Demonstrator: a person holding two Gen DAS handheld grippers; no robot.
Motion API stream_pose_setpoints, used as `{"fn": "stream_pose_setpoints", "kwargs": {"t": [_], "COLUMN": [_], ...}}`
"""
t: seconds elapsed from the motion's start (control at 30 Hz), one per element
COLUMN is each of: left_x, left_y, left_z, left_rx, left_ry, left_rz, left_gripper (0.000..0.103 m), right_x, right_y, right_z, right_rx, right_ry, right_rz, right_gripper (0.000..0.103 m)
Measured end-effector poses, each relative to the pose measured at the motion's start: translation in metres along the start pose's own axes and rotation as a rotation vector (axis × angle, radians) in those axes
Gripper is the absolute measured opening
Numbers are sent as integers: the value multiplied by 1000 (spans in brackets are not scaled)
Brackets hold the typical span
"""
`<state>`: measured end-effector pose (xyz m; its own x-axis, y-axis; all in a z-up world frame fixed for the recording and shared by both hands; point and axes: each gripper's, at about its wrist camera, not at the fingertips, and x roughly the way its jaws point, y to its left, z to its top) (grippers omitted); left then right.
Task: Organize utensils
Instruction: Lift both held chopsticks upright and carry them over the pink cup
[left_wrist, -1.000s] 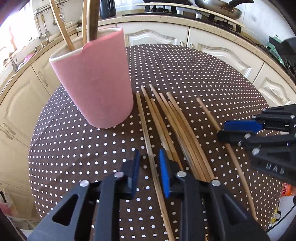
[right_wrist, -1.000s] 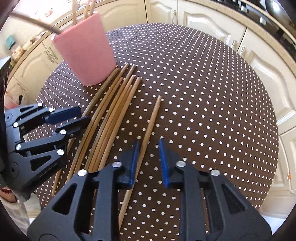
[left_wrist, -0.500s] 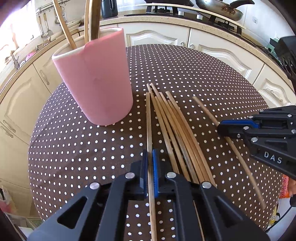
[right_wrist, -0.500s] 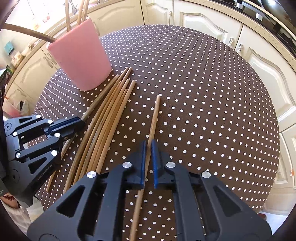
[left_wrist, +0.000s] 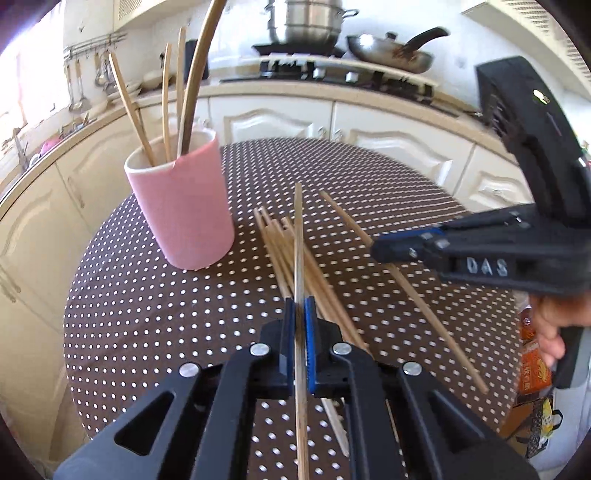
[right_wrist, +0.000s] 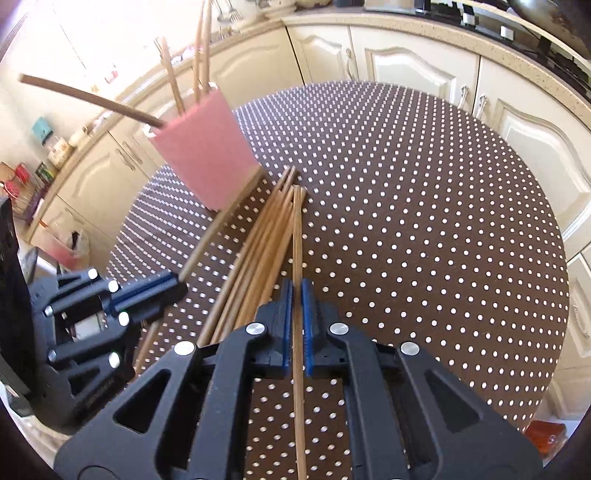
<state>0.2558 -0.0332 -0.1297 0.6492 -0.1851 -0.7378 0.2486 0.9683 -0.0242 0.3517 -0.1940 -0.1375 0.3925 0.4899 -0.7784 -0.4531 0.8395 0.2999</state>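
Note:
A pink cup stands on the polka-dot table and holds several wooden sticks. More wooden sticks lie in a bundle to its right. My left gripper is shut on one stick and holds it lifted above the bundle, pointing away. My right gripper is shut on another stick, raised off the table too. The right gripper shows in the left wrist view with its stick; the left gripper shows in the right wrist view.
The brown dotted table is round, with its edge close in front. Cream kitchen cabinets ring it. A stove with a pot and a pan is at the back.
Both grippers closed on a stick each, then lifted them off the table. Both cameras have risen and tilted up, and the held sticks now point above the bundle.

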Motion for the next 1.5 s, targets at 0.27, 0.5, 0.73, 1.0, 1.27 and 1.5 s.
{"fn": "stream_pose_setpoints", "kwargs": {"t": [0.27,0.5,0.73,1.0,1.27,1.5], "left_x": [-38,-84,-118,-135,-124,-95], "left_y": [-5,8,36,56,73,88], "left_z": [-18,-28,-39,-27,8,48], "left_rx": [16,-38,-157,-222,-246,-250], "left_ry": [-150,-310,-512,-645,-720,-771], "left_rz": [-30,-17,-19,-20,7,52], "left_gripper": [5,5,5,5,5,5], "right_x": [-35,-65,-84,-90,-85,-90], "right_y": [5,21,37,46,49,53], "right_z": [-9,-7,5,33,70,106], "right_rx": [22,28,18,-2,-27,-75], "right_ry": [-89,-175,-270,-341,-373,-417], "right_rz": [57,88,95,92,90,99], "right_gripper": [6,6,6,6,6,5]}}
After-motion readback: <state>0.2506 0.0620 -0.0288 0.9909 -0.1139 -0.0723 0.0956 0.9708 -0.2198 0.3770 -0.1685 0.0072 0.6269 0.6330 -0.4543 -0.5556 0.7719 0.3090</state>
